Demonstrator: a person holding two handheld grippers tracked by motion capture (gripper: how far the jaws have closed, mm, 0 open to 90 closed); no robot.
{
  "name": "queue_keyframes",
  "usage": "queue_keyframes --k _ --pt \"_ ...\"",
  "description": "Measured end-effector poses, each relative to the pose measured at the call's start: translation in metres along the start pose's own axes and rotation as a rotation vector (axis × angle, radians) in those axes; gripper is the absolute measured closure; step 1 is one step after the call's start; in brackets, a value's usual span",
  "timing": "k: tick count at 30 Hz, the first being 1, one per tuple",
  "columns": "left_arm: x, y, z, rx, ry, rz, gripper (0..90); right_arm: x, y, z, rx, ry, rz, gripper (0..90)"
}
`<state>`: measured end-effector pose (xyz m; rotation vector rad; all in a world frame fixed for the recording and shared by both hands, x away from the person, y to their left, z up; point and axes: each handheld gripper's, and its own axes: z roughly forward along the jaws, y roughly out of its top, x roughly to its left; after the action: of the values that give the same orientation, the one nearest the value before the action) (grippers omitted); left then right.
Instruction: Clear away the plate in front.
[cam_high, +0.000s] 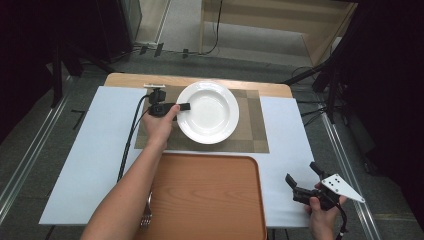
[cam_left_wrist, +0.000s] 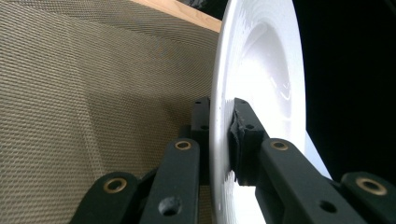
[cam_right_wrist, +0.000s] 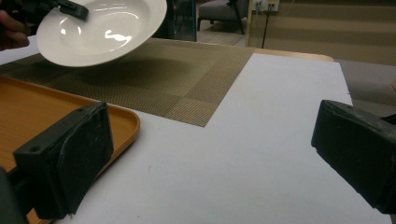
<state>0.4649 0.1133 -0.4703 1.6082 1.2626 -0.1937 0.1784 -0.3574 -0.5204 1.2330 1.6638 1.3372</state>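
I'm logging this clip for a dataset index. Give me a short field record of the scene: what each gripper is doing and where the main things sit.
left gripper: shut on the rim of the white plate
plate: lifted and tilted above the woven placemat
right gripper: open, holding nothing, over the white board
tray: orange, bare, on the near side of the placemat
fork: beside the tray's left edge

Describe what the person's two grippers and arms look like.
Both grippers are black, with jointed linkage jaws. The left gripper has brass-coloured pivot pins and a black cable trailing back along the table. The right gripper has thick, blocky black pads and a grey three-cornered plate dotted with small holes. The forearms are bare, with no sleeves showing.
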Motion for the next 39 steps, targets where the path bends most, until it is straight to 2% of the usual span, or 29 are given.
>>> queue_keyframes --k 7,17,21,39 --pt "-0.002 -0.003 -0.016 -0.003 -0.023 0.004 79.9 0.001 0.0 0.0 0.006 -0.003 -0.004 0.0" --pt "-0.002 -0.008 -0.031 -0.018 -0.043 -0.017 79.9 0.001 0.0 0.001 0.006 -0.003 -0.007 0.0" --pt "-0.004 -0.01 -0.036 -0.02 -0.037 -0.006 79.9 0.001 0.0 0.0 0.006 -0.004 -0.006 0.0" --pt "-0.017 -0.023 -0.052 -0.01 -0.071 0.021 79.9 0.002 0.0 0.0 0.006 -0.001 -0.012 0.0"
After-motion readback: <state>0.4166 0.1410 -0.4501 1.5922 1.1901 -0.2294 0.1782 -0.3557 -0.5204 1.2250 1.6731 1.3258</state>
